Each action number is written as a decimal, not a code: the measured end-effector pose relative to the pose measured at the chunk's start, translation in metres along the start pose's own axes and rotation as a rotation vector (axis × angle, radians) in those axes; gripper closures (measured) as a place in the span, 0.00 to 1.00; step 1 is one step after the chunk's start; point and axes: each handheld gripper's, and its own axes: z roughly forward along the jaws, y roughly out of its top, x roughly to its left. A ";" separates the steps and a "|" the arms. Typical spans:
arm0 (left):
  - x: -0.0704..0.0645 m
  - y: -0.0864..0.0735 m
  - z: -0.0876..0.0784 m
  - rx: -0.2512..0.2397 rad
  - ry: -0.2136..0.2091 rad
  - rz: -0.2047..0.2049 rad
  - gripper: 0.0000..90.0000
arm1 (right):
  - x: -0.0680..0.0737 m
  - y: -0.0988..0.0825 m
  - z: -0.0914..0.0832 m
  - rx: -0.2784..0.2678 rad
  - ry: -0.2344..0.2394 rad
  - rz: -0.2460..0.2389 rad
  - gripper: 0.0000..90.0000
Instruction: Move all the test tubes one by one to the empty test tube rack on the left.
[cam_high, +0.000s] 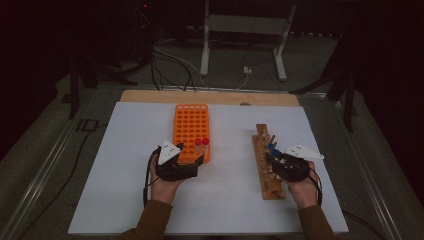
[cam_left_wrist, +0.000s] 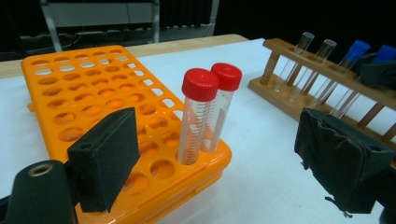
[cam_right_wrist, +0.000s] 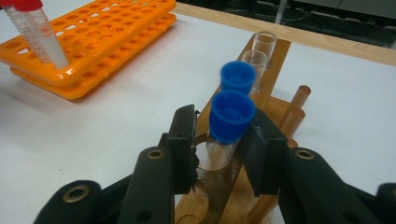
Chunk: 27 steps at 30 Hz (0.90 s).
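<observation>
Blue-capped tube in the wooden rack, grasped by the right gripper.
The left gripper hangs released beside two red-capped tubes standing in the orange rack on the desk.

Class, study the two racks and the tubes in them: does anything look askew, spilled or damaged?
Nothing is spilled or broken. Two red-capped tubes stand together at the orange rack's near corner. In the wooden rack the tubes lean, held that way by the rack. The right gripper closes around one blue-capped tube.
</observation>
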 end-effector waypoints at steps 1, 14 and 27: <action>0.000 0.000 -0.001 0.000 -0.001 0.003 0.16 | 0.000 0.000 0.000 -0.002 0.000 0.001 0.78; -0.006 0.004 -0.005 -0.011 -0.018 0.005 0.15 | -0.001 0.001 -0.006 -0.031 0.004 0.023 0.85; -0.015 0.011 -0.004 0.017 -0.053 0.020 0.01 | -0.003 0.018 -0.033 -0.111 0.015 0.031 0.85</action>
